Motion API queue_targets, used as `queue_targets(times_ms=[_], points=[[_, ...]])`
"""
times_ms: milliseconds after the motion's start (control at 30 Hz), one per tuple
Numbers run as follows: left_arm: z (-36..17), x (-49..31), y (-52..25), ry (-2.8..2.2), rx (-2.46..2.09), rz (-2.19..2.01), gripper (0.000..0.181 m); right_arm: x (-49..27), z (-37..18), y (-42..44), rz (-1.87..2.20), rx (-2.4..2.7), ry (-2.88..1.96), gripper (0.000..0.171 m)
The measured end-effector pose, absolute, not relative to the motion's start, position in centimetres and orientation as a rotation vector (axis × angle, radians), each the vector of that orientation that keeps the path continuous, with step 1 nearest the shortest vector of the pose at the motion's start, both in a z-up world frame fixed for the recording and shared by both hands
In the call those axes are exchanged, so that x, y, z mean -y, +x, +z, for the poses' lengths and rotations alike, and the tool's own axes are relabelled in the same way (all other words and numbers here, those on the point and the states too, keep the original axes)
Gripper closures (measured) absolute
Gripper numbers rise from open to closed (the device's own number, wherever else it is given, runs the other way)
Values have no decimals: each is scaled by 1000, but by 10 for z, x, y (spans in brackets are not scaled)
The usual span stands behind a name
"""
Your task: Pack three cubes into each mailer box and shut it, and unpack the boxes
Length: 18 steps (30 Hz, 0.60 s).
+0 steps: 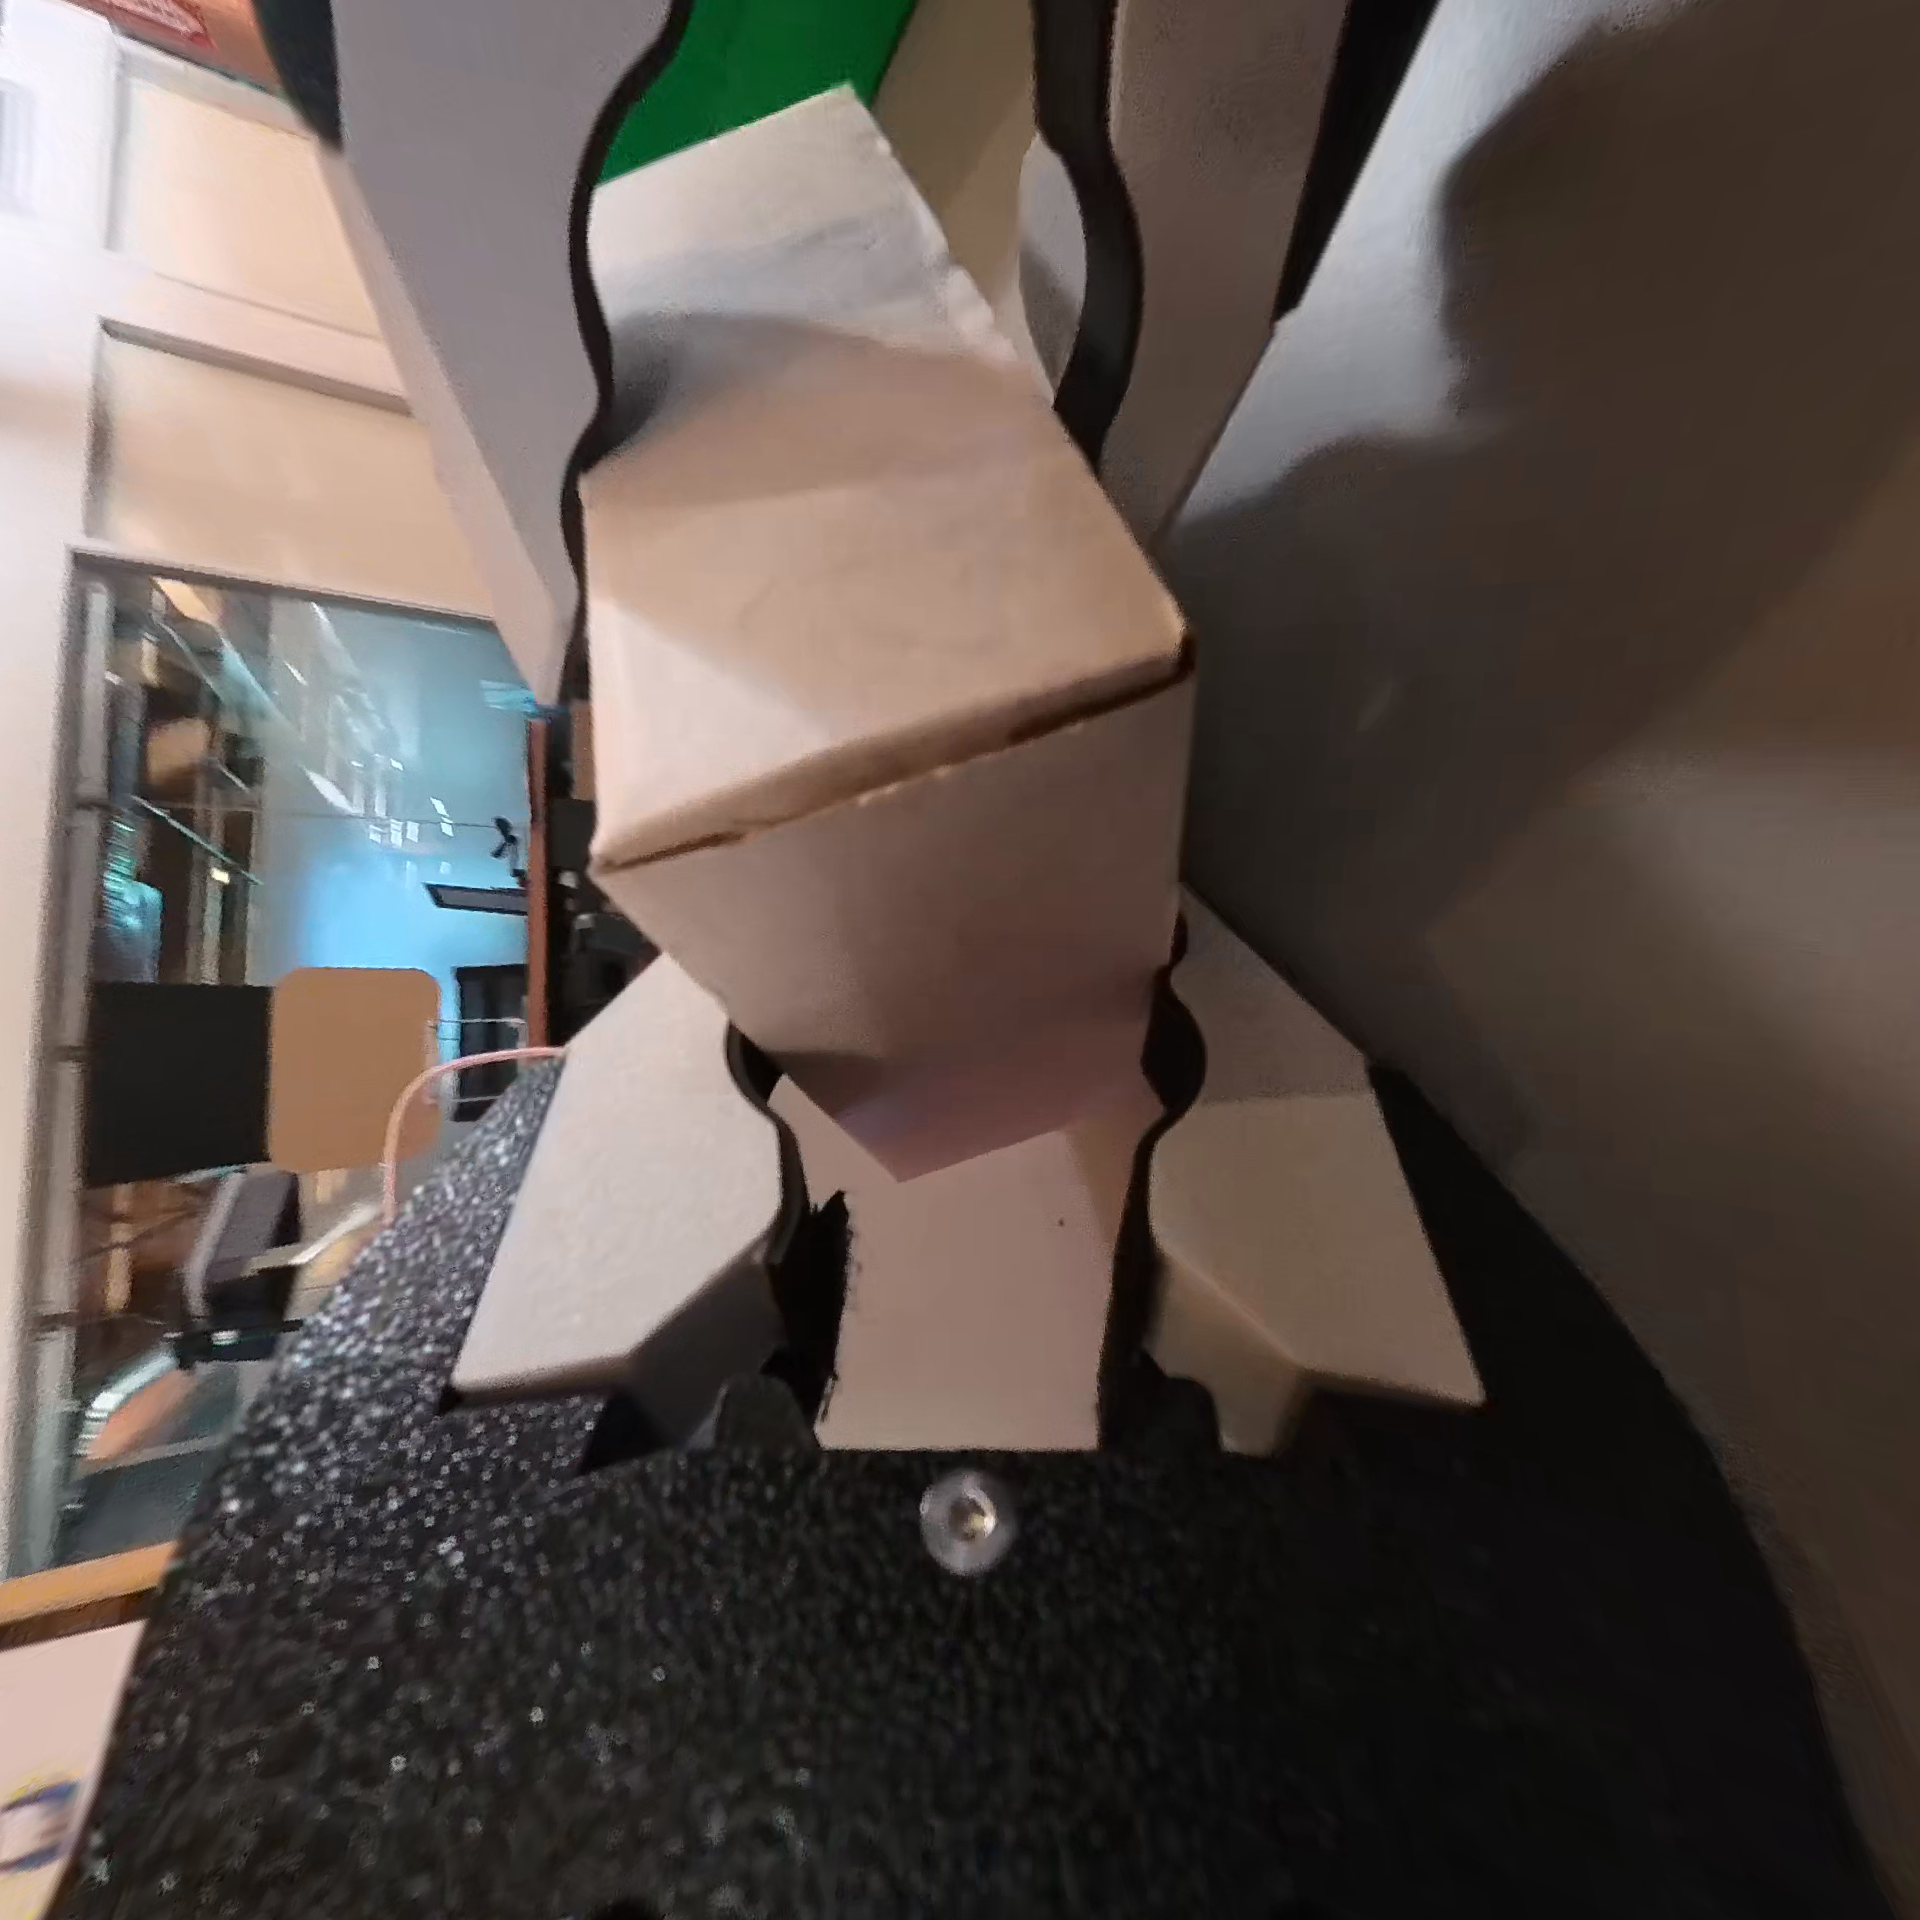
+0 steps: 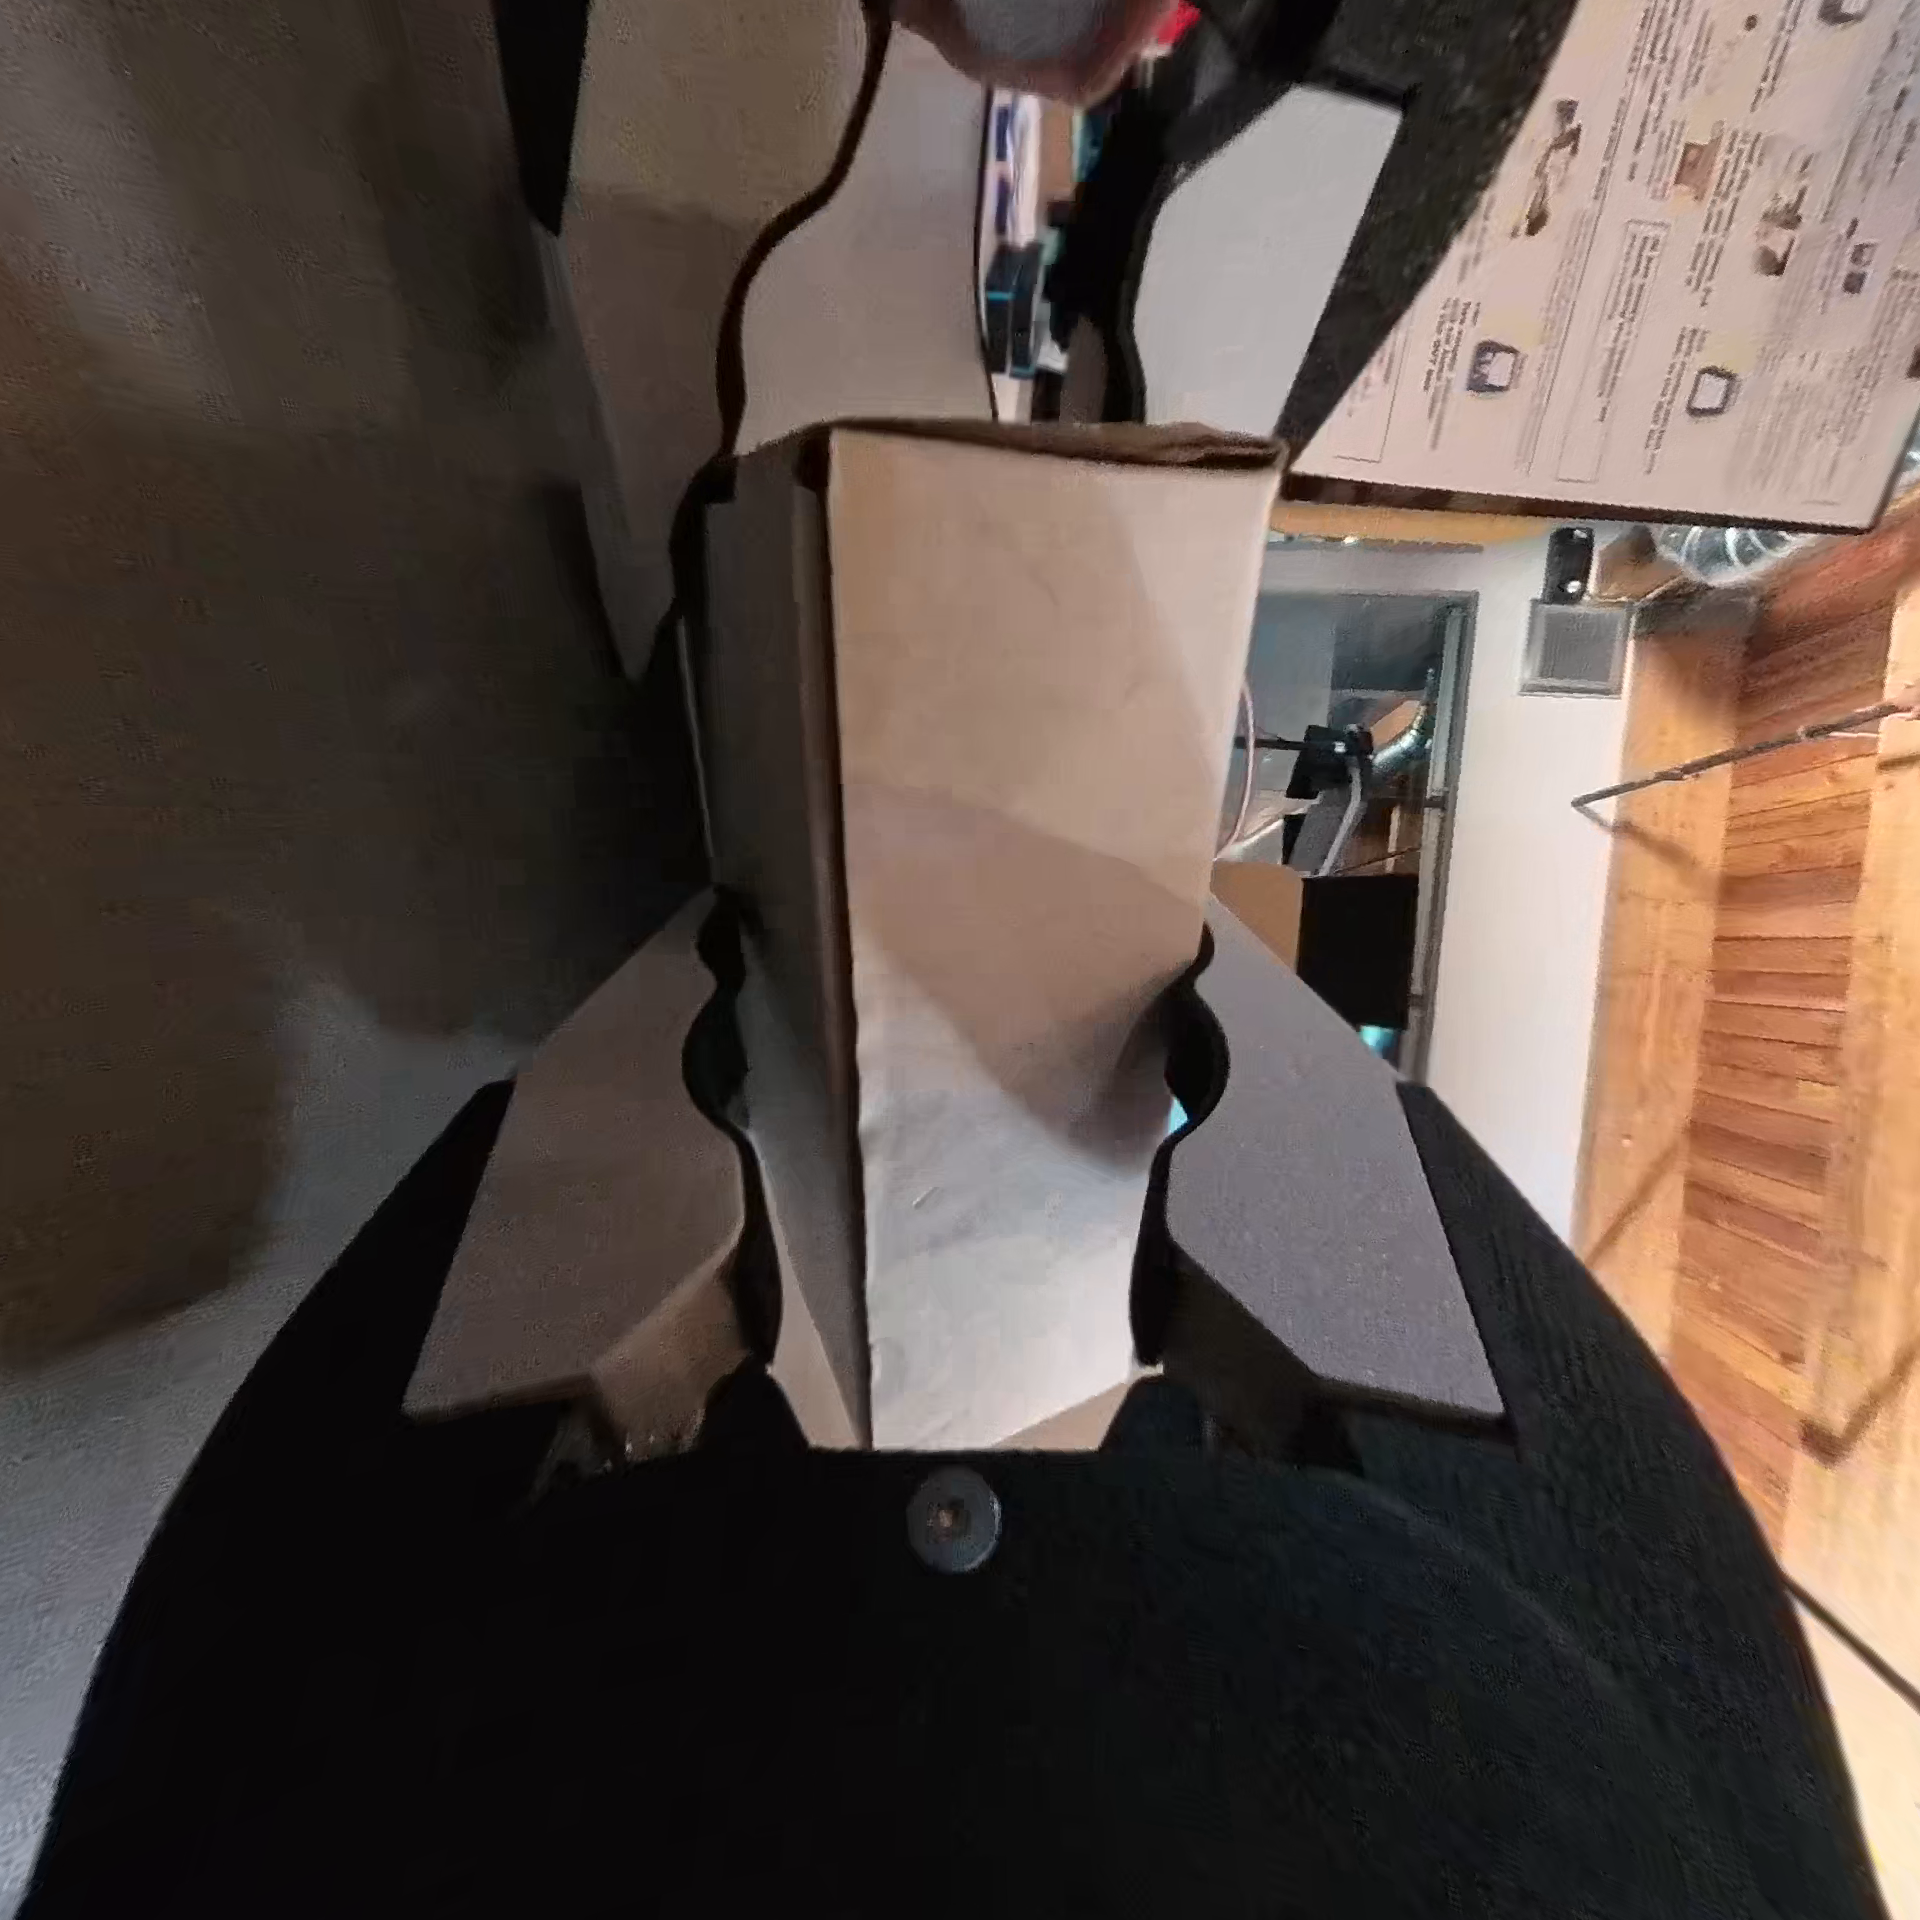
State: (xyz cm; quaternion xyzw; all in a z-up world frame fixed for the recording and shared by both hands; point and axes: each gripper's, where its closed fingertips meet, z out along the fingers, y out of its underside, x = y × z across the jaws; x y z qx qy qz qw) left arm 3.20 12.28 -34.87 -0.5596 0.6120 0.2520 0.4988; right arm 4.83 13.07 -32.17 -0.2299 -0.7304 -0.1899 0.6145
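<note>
A white mailer box (image 1: 883,644) with its lid closed is held in the air between both grippers, one at each end. In the left wrist view my left gripper (image 1: 935,997) is shut on the near end of the box. The right gripper (image 1: 862,592) clamps the far end from the top of the picture. In the right wrist view my right gripper (image 2: 956,935) is shut on the box (image 2: 1039,675), and the left gripper (image 2: 997,436) holds the far end. No cubes are in view. Both views are tipped sideways.
A grey flat surface (image 1: 1558,727) lies close beside the box, and also shows in the right wrist view (image 2: 260,623). A green patch (image 1: 727,83) shows behind the box. A glass door (image 1: 312,831), a printed poster (image 2: 1662,260) and a wooden wall (image 2: 1818,935) are farther off.
</note>
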Motion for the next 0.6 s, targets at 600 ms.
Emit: queue_targets(times_ms=[600], points=[[-329, -108, 40, -1186, -1433, 496, 113, -153, -327, 54, -501, 1573, -614, 95]])
